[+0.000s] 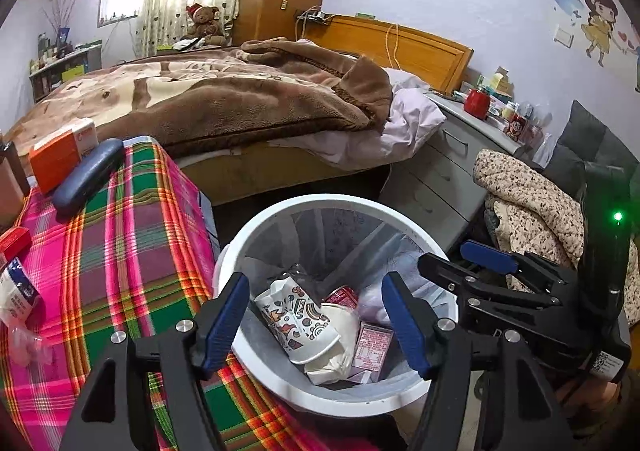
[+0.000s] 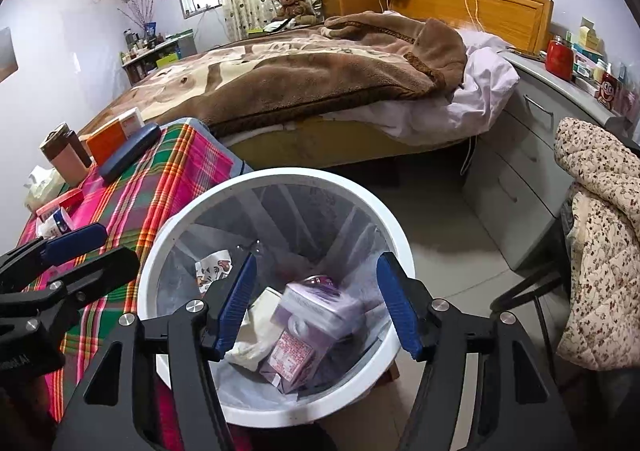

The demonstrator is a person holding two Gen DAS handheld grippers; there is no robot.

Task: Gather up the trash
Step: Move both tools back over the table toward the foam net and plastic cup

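Observation:
A white trash bin (image 1: 256,229) (image 2: 176,223) with a clear liner stands beside the plaid-covered table (image 1: 120,243) (image 2: 160,179). It holds a printed paper cup (image 1: 298,321), a pink carton (image 1: 370,347) (image 2: 290,355), a purple carton (image 2: 320,307) and crumpled bags. My left gripper (image 1: 316,321) is open and empty above the bin. My right gripper (image 2: 316,305) is open and empty above the bin too; it also shows in the left wrist view (image 1: 472,263). The purple carton looks blurred between the right jaws, inside the bin.
On the table lie an orange box (image 1: 56,157), a dark glasses case (image 1: 88,177), a small red box (image 1: 14,243) and a white packet (image 1: 18,291). A bed (image 1: 224,99), grey drawers (image 1: 448,167) and a quilted jacket on a chair (image 2: 600,235) surround the bin.

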